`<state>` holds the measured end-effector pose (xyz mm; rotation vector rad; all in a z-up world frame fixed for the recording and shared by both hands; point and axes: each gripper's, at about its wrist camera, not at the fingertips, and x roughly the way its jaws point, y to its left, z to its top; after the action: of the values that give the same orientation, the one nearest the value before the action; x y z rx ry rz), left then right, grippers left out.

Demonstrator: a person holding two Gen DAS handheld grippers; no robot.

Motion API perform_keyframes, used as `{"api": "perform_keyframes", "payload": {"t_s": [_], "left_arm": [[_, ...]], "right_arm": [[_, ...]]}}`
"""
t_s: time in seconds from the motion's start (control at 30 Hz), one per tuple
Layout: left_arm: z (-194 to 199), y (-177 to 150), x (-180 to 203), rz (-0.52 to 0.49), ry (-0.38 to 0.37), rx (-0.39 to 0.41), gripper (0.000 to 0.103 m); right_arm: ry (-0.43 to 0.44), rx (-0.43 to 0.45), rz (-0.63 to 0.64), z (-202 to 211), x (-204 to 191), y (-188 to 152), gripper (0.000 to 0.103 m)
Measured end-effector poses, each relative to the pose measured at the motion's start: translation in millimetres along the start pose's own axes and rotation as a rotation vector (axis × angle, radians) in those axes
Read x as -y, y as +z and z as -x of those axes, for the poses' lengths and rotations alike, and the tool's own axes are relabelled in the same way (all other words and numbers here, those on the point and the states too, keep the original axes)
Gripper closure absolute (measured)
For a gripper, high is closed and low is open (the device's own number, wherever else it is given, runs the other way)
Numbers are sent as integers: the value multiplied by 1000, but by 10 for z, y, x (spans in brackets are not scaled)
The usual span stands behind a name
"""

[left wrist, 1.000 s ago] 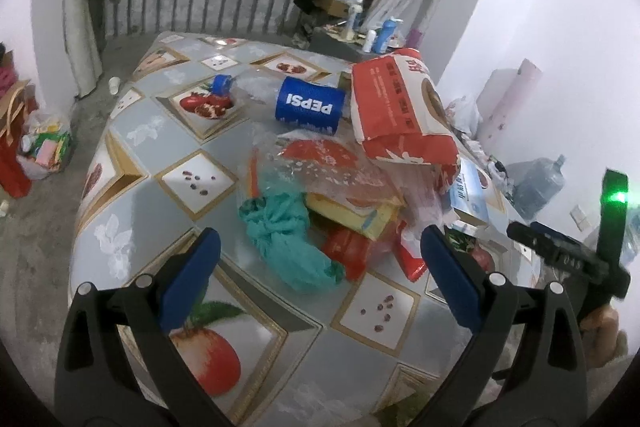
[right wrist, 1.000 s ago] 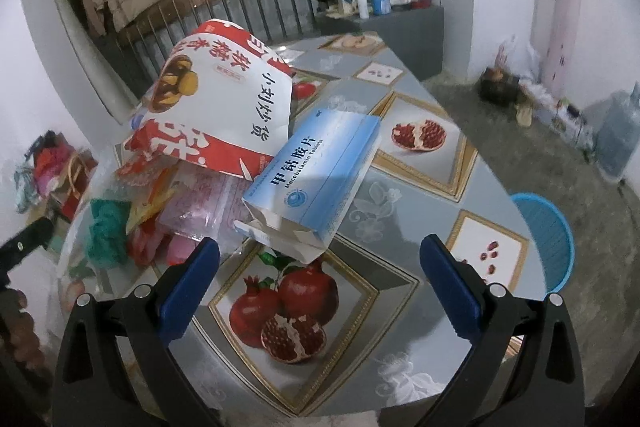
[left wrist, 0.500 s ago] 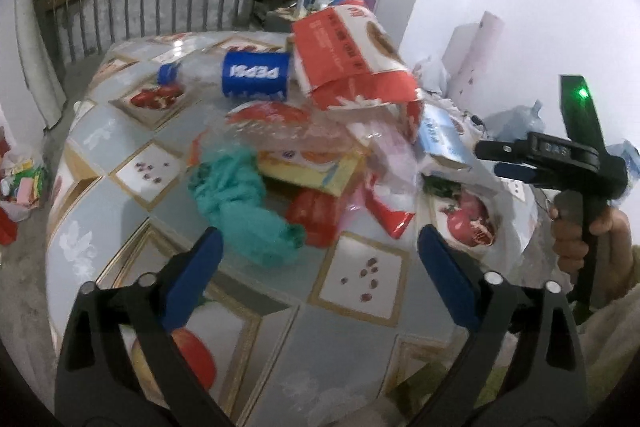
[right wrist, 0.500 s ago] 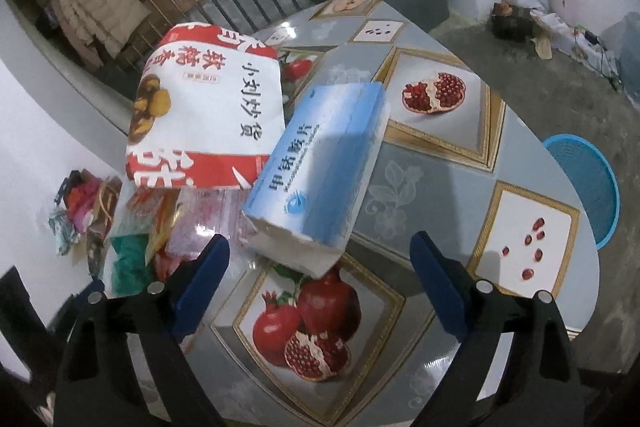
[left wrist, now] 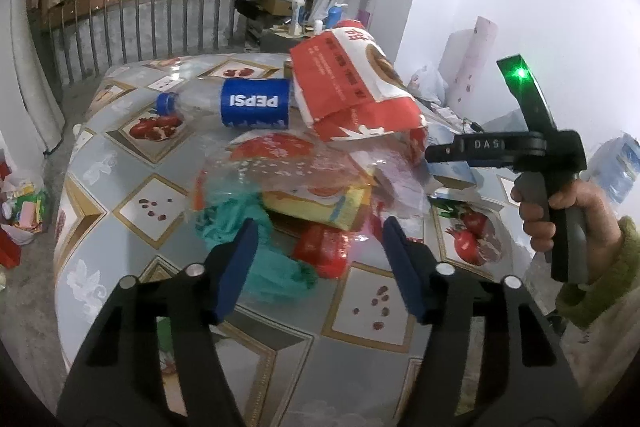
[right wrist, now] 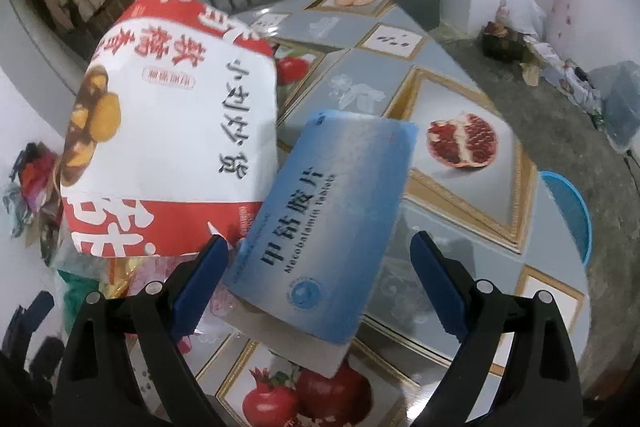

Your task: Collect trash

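Two tools are working over one heap of trash on the patterned surface. Compared with a second ago, the left tool is narrowing: its blue pads stood wide apart then, and its jaws are now closing, framing the teal crumpled bag and the red wrapper at lower centre of the left view, though nothing is pressed between the pads yet. Behind these, toward the upper middle of that frame, are lying a clear plastic bag, a yellow packet, a Pepsi bottle on its side and a red-and-white snack bag. The right tool is standing wide open and is sitting much nearer the blue medicine box than a second ago; the box now fills the centre of the right view, partly between the pads, untouched as far as can be seen, with the snack bag just beside it at left. At the right edge of the left view a hand is gripping that tool's handle. Judged from this, both tools are committing to a first pick, and no item appears collected yet.
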<state>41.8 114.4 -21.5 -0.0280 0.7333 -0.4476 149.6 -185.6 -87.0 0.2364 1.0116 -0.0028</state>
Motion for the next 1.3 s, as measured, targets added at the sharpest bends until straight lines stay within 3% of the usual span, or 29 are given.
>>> {"api": "perform_keyframes", "payload": {"t_s": [0.17, 0.27, 0.4, 0.67, 0.8, 0.87, 0.97, 1.07, 1.2, 1.3], "left_arm": [[16, 192, -122, 84, -68, 44, 47], [-27, 403, -162, 159, -158, 74, 47], [-263, 651, -244, 284, -270, 40, 46], [-848, 915, -381, 416, -239, -107, 45], [-889, 948, -356, 395, -220, -104, 45], [-903, 958, -370, 387, -206, -103, 45], [-879, 977, -382, 382, -193, -92, 46], [-792, 979, -360, 370, -184, -71, 46], [-750, 1011, -318, 357, -193, -56, 47], [-735, 1022, -305, 346, -204, -47, 48]], "right_arm": [[23, -18, -16, -39, 34, -24, 21], [37, -22, -33, -42, 76, -35, 23], [51, -19, -39, -11, 111, -55, 29], [90, -33, -54, 69, 231, -152, 33], [99, 22, -37, 195, 263, -158, 33], [114, 84, -1, 323, 227, -145, 33], [136, 194, 156, 517, -53, -160, 33], [141, 232, 313, 544, -381, -239, 33], [48, 290, 509, 466, -841, -400, 33], [-30, 331, 549, 415, -976, -422, 33]]}}
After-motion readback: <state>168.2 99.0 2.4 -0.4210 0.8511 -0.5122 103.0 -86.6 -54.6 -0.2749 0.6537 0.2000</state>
